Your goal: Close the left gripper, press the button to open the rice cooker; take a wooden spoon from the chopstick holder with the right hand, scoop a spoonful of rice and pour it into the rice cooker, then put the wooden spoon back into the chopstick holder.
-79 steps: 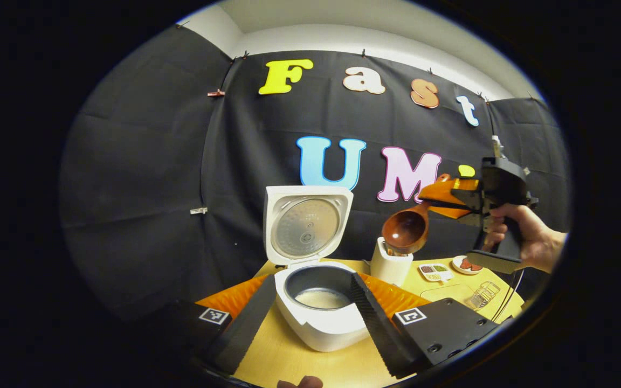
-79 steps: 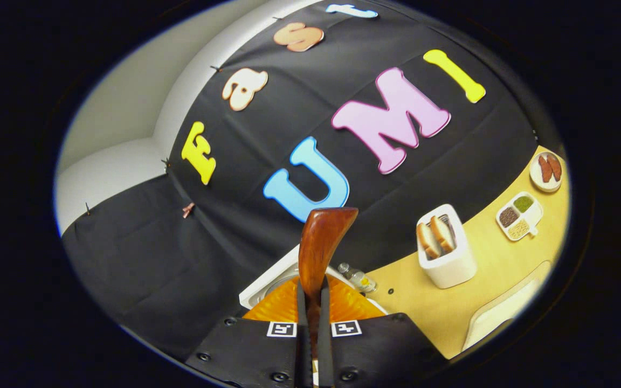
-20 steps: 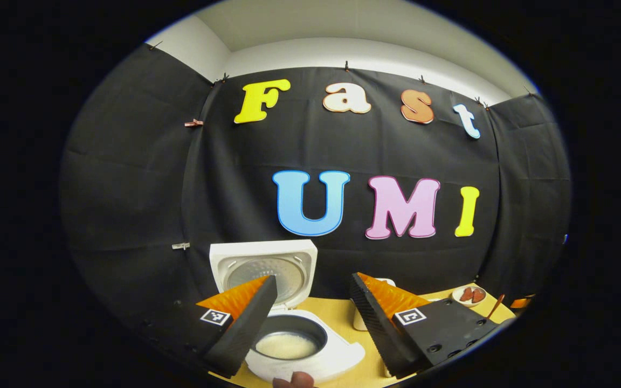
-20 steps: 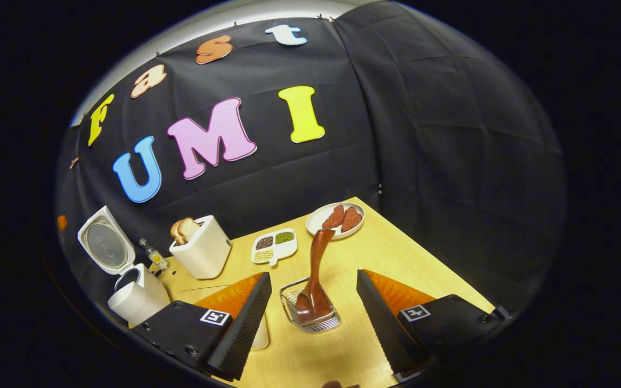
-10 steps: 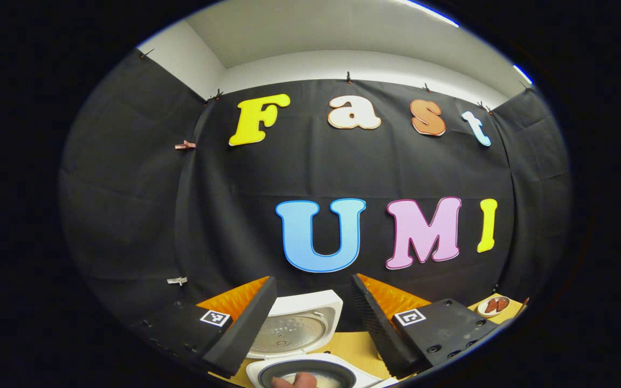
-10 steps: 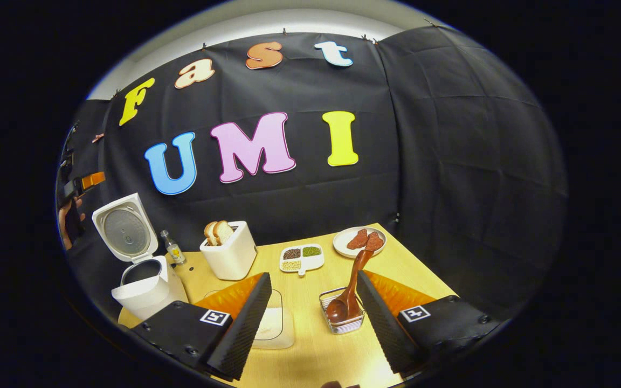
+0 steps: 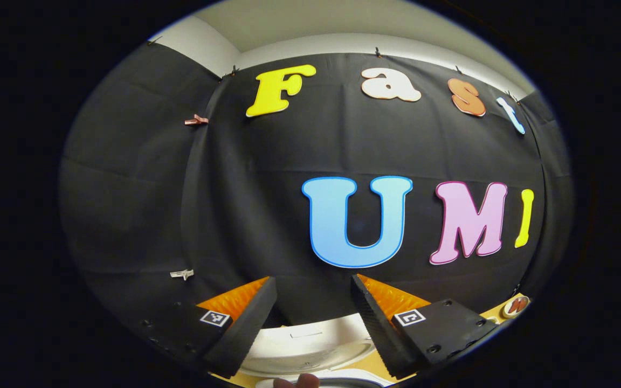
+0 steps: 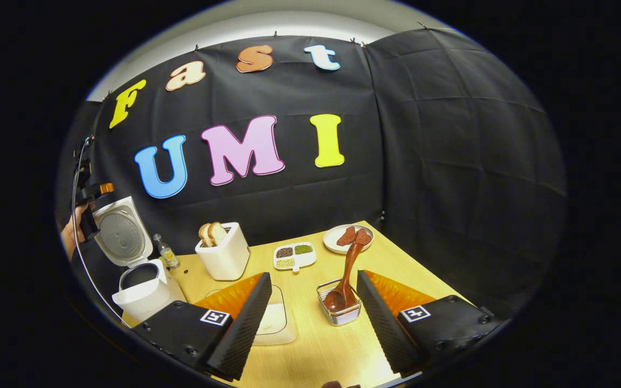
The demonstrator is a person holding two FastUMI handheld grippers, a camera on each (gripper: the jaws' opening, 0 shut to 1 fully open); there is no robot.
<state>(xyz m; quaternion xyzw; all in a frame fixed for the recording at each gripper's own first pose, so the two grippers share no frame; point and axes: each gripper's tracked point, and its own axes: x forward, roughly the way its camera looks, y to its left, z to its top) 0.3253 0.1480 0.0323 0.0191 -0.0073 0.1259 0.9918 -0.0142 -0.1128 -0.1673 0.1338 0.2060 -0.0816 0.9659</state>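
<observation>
Both our jaws gape empty. The wooden spoon (image 8: 345, 275) leans in the chopstick holder (image 8: 339, 312); a nudge could tip it toward the plate (image 8: 333, 241).

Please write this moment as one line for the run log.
wooden spoon: back in chopstick holder | rice cooker: lid open | right tool: open, empty | left tool: open
</observation>
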